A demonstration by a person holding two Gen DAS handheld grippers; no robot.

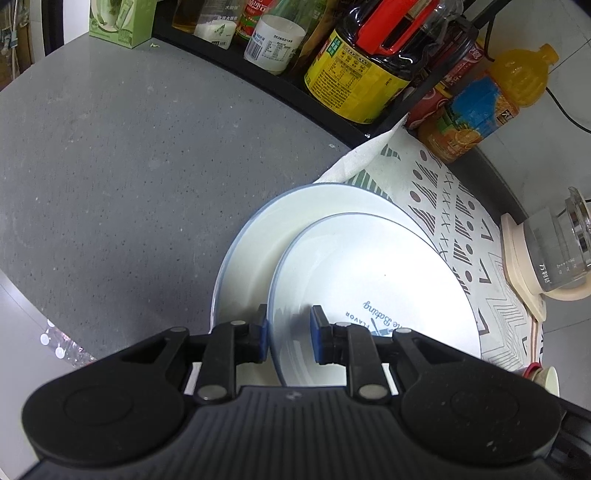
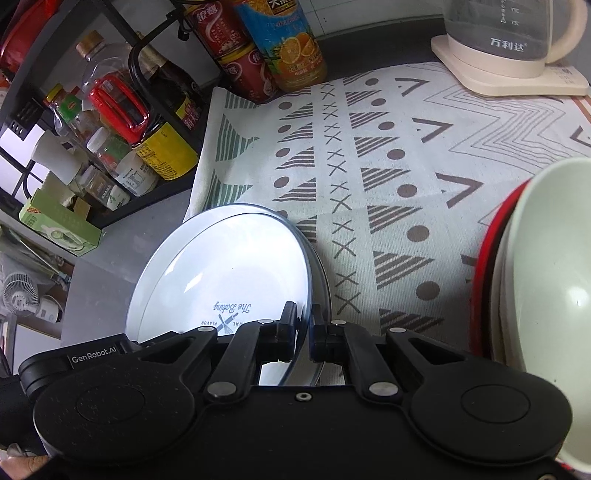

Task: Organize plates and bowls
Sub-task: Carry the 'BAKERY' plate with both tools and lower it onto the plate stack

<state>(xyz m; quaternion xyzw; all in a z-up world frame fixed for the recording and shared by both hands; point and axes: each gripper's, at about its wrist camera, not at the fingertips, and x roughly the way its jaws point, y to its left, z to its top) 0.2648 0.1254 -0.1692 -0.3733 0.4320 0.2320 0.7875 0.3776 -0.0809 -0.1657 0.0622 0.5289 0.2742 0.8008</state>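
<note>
Left gripper (image 1: pixel 288 334) clamped on near rim of round white printed plate (image 1: pixel 373 291); right gripper (image 2: pixel 303 330) clamped on its opposite rim. Plate overlaps second white plate (image 1: pixel 258 236), partly on patterned cloth (image 2: pixel 388 177). Pale green bowl (image 2: pixel 554 295) right.

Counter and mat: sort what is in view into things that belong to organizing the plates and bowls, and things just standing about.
Belongs to the job:
- upper plate, its rim between the jaws of both grippers
- lower plate beneath it
- stacked bowls at the right

Just standing about:
- patterned mat
- kettle
- juice bottle
- oil bottle
- green box
</note>
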